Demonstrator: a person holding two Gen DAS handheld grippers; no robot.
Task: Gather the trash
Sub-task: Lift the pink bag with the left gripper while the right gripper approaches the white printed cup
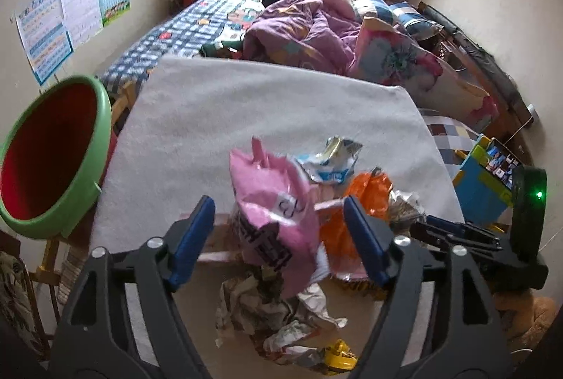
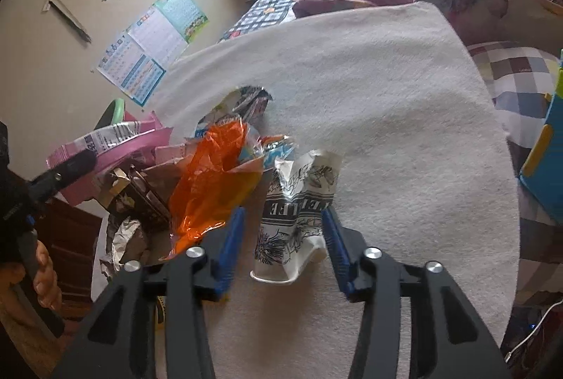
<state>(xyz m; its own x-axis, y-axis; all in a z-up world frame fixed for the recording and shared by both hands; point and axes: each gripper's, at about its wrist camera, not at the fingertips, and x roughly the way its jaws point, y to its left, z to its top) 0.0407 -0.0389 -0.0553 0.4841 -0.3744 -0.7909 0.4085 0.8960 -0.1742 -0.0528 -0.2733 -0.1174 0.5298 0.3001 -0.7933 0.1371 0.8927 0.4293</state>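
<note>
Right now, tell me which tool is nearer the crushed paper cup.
Right. The right tool has its fingers on either side of the crushed paper cup. The left tool is off to the cup's left, around the pink bag.

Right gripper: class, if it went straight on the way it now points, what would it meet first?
Most likely the crumpled paper cup, which lies between the open fingers of the right gripper on the white towel. The orange plastic bag lies off to its left; depth is hard to judge.
</note>
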